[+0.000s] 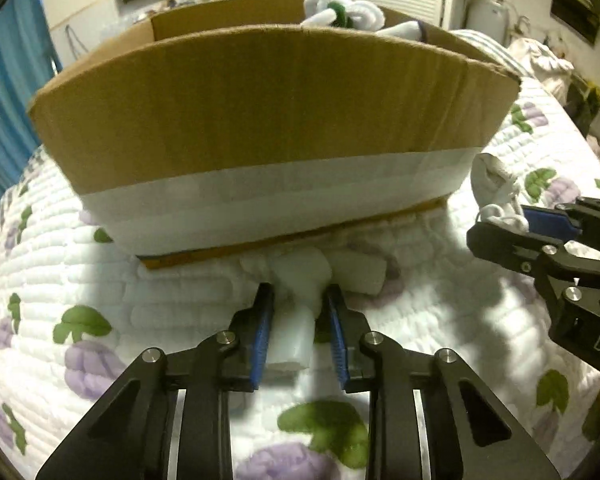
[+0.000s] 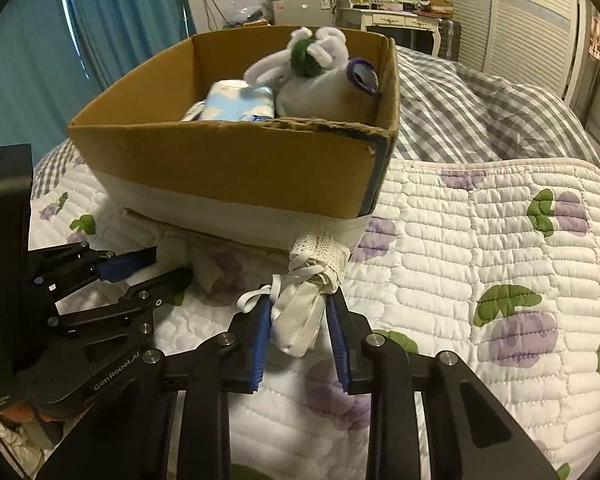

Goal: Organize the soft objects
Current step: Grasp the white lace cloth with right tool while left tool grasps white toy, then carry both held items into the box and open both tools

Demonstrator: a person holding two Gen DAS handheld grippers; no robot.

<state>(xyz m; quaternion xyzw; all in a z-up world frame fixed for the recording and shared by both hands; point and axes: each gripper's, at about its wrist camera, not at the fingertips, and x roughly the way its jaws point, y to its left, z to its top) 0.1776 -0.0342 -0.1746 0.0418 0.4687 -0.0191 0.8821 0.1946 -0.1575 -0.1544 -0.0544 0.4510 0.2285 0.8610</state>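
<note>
A brown cardboard box (image 1: 260, 120) with white tape stands on the quilted bed; it also shows in the right wrist view (image 2: 228, 168). It holds a white plush with a green part (image 2: 312, 56), a grey pouch (image 2: 324, 96) and a blue-white pack (image 2: 240, 100). My left gripper (image 1: 298, 300) is shut on a white folded cloth (image 1: 296, 332) lying on the quilt in front of the box. My right gripper (image 2: 296, 312) is shut on a rolled white lace-trimmed cloth bundle (image 2: 312, 280) by the box's near right corner; the bundle (image 1: 496, 192) also shows in the left wrist view.
The floral quilt (image 2: 480, 260) covers the bed, with a grey checked blanket (image 2: 460, 112) behind the box. Blue curtains (image 2: 120, 20) hang at the left. A dresser (image 2: 388, 20) and white louvred doors (image 2: 528, 20) stand at the back.
</note>
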